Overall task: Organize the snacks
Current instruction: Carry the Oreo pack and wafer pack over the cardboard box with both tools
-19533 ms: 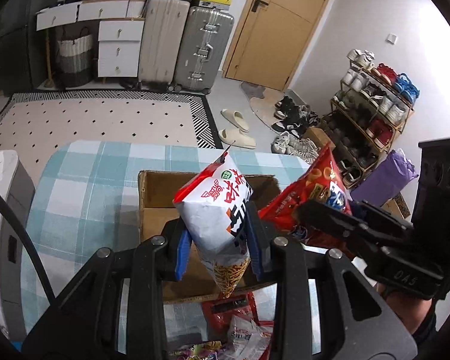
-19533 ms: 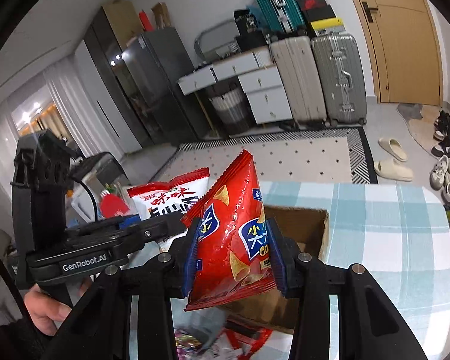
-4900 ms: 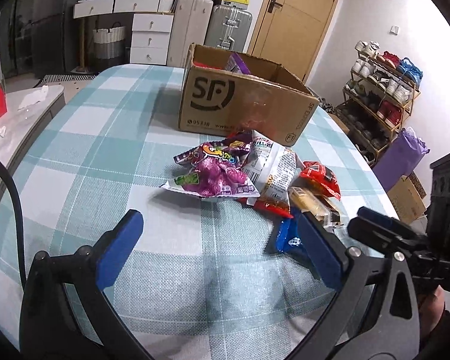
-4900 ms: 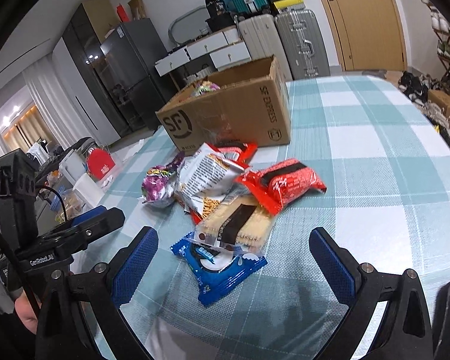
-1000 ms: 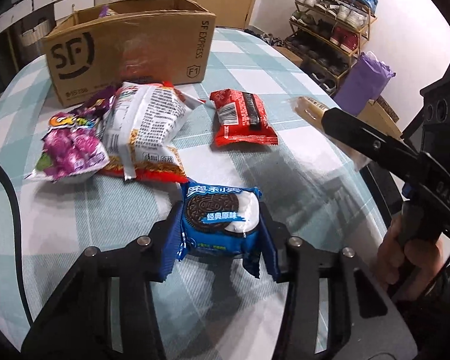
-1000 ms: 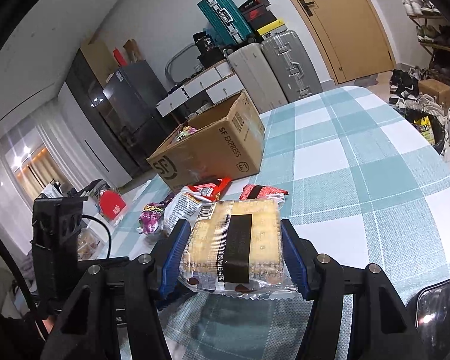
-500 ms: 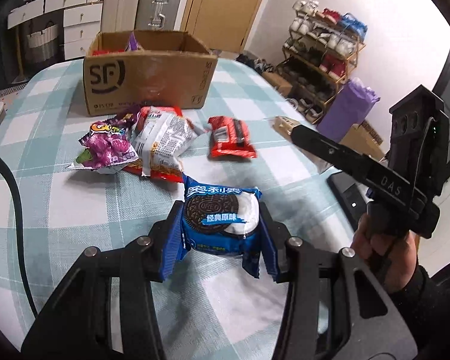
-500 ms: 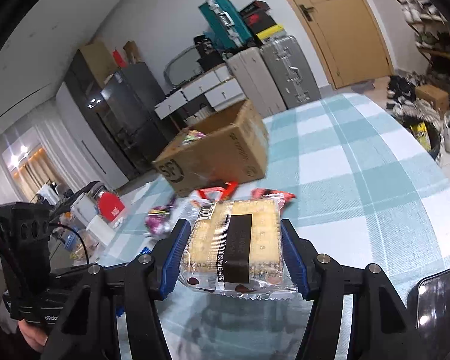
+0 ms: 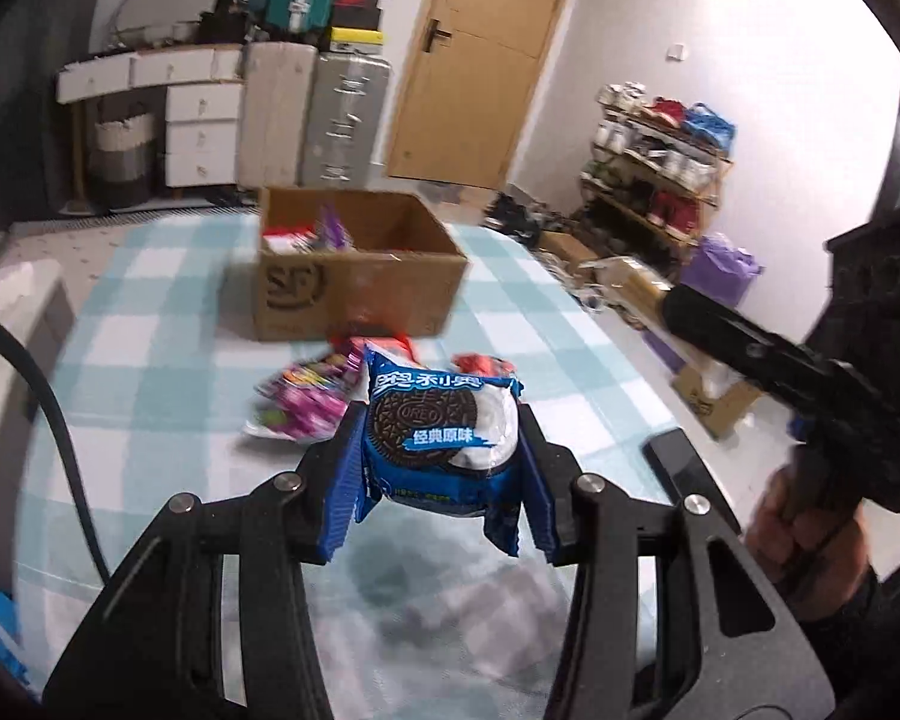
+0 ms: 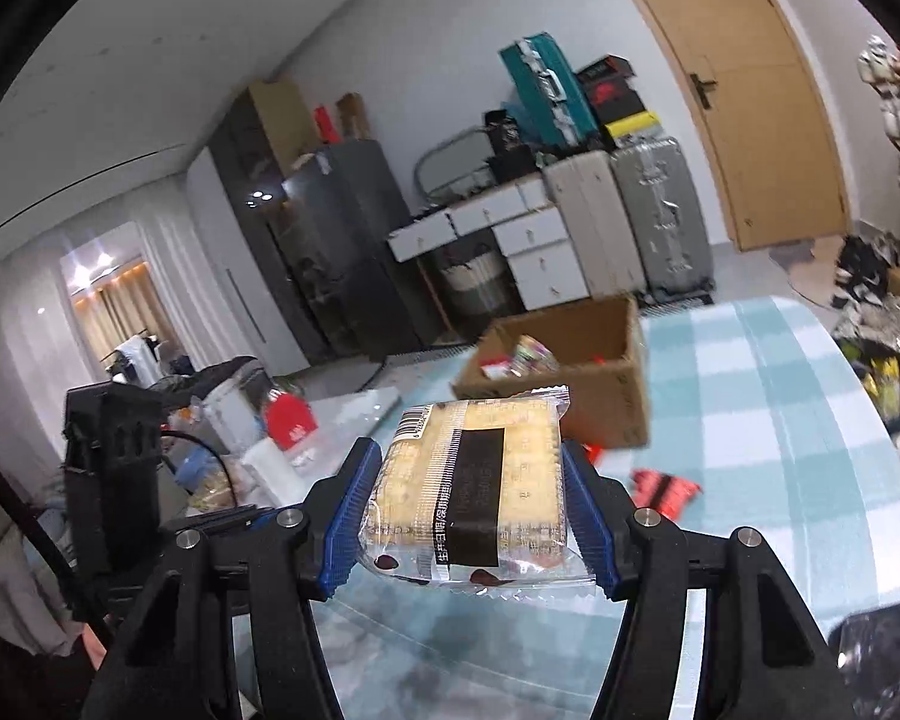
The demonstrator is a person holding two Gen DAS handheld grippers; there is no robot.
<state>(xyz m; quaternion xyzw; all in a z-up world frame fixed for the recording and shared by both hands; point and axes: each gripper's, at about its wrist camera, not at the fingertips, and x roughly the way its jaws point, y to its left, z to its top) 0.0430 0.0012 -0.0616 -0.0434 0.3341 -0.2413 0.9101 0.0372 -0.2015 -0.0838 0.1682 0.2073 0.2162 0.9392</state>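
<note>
- Left hand-held gripper (image 9: 441,468): jaws clamped on the blue cookie pack (image 9: 441,438), pads pressing its two short sides; pack is clear of the table (image 9: 150,360).
- Right hand-held gripper (image 10: 471,516): jaws clamped on the clear-wrapped cracker pack (image 10: 474,495), also off the table; its long axis runs forward along the fingers.
- Landmark: open cardboard box (image 9: 354,282), standing on the checked cloth, some snacks already inside.
- Key relation: the box lies ahead of and below both held packs. In the left wrist view it sits almost straight ahead; in the right wrist view it sits ahead, slightly to the right. Which hand is nearer: cannot tell.
- Loose on the table, on the near side of the box: purple snack bag (image 9: 306,402) and a red packet (image 10: 663,489).
- Judgement: carry stage; next move needs each pack brought over the box opening before release.
</note>
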